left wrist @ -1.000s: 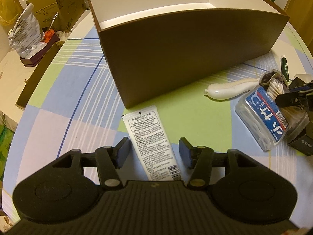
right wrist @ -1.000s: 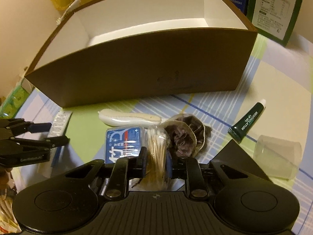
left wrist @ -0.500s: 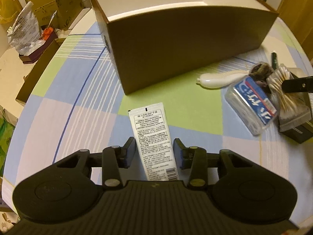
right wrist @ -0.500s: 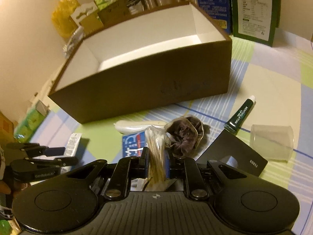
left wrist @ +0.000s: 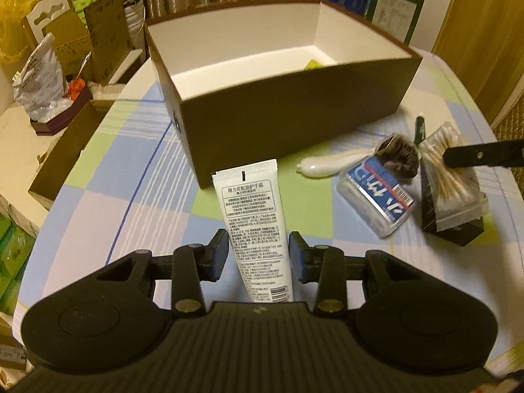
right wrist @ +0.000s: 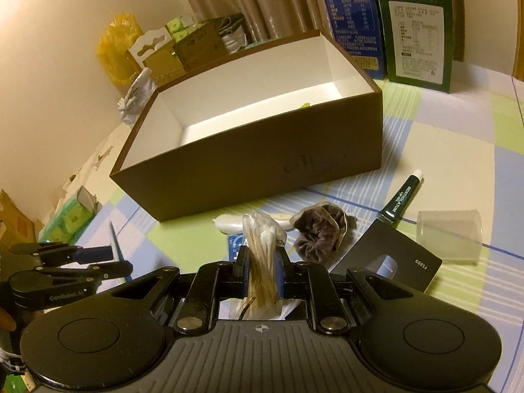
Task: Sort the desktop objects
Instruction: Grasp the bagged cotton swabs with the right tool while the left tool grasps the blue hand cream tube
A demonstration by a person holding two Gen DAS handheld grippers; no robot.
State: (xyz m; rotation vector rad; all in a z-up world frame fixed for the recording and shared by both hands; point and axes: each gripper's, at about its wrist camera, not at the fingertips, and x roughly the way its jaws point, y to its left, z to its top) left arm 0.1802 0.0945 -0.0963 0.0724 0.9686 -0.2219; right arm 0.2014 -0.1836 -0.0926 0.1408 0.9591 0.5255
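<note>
Left gripper (left wrist: 258, 252) jaws closing on white tube (left wrist: 253, 226), tube raised before brown box (left wrist: 294, 111). Right gripper (right wrist: 261, 270) jaws clamped tight on cotton swab pack (right wrist: 262, 255), above counter (right wrist: 458, 150), near scrunchie (right wrist: 319, 232).

The right gripper (right wrist: 261, 273) is clamping its jaws on a clear bag of cotton swabs (right wrist: 262, 262). Ahead, an open brown cardboard box with a white inside (right wrist: 262, 163) is sitting on the checked worktop (right wrist: 452, 163). A purple velvet scrunchie (right wrist: 319, 232), a dark green tube (right wrist: 400, 195) and a clear plastic cup (right wrist: 449, 236) are lying nearby.
</note>
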